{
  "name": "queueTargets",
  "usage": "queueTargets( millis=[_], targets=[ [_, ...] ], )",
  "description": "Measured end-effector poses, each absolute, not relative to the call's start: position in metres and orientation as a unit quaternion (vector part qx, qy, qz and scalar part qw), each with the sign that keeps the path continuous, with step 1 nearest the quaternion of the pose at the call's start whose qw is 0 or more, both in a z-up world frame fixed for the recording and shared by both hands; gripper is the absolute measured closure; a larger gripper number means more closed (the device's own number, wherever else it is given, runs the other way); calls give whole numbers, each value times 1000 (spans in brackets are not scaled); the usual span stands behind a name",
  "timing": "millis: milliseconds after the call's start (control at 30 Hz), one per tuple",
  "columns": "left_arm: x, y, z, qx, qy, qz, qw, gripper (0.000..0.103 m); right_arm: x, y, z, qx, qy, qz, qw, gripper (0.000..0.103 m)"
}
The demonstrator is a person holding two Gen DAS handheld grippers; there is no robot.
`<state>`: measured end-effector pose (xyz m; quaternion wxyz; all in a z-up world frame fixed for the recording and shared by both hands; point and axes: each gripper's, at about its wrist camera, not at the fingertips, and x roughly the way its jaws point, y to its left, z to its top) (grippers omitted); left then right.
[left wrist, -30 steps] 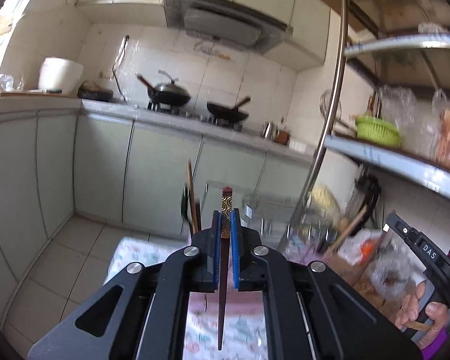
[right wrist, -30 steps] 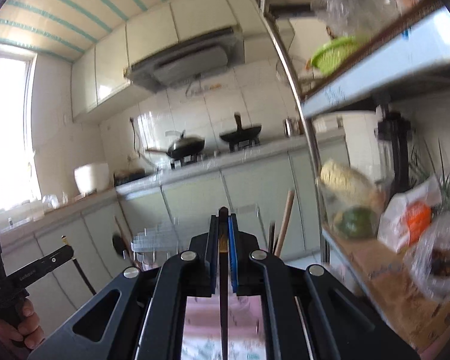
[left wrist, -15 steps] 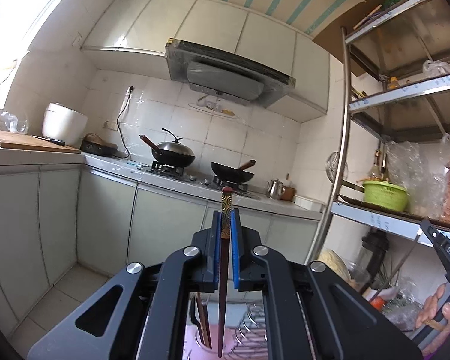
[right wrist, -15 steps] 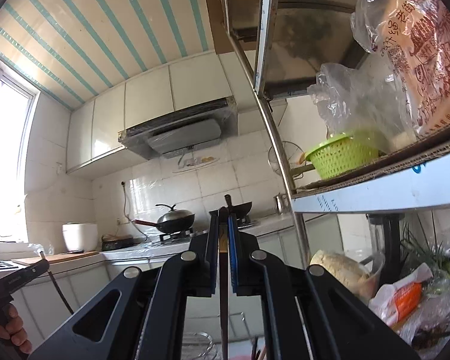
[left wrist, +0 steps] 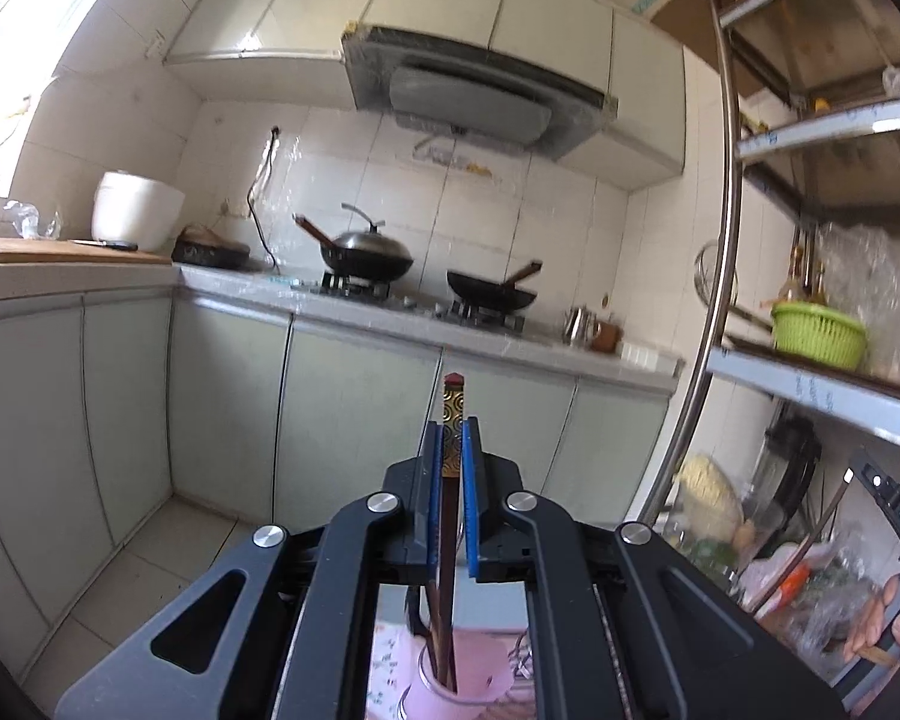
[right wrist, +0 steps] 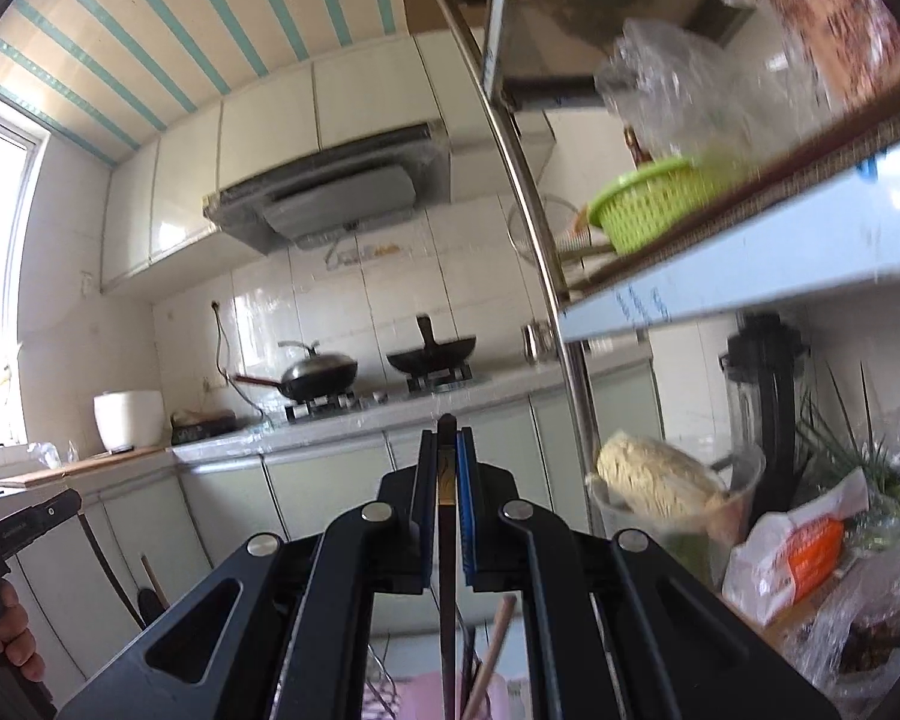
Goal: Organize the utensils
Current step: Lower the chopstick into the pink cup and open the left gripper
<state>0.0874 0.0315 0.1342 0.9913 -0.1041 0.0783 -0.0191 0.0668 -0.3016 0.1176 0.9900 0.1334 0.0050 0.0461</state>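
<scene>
Over pink cup, left gripper holds chopstick upright.

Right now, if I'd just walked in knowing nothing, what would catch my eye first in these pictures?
Probably the left gripper, dead centre, pinching a dark chopstick with a gold-patterned top whose lower end dips into a pink cup below. The right gripper clamps a second dark chopstick the same way. Behind them, two black woks sit on the stove, and a bright green basket stands on the metal shelf at right.
</scene>
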Motion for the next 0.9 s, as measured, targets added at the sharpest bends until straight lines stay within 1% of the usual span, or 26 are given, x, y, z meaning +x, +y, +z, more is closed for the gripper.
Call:
queueTargets(
  millis=[333,600,633,667,700,733,767,900],
  targets=[
    [101,26,89,-96,144,-15,985,97,91,-303,79,134,79,38,987,96],
    [102,27,78,-94,154,-6,984,96,111,-304,60,124,119,32,985,93],
    [102,28,77,-95,157,-6,983,94,113,-303,59,124,122,32,984,93],
    [102,28,76,-96,159,-4,983,86,113,-304,58,125,126,33,984,90],
    [101,29,76,-98,159,-4,982,77,114,-304,57,127,132,35,982,83],
    [100,30,75,-101,159,-3,982,73,114,-306,56,131,136,37,981,77],
    [99,31,75,-104,158,-1,982,69,114,-307,55,137,139,39,980,69],
    [94,36,77,-118,158,1,980,66,108,-310,51,147,147,41,977,69]
  ],
)
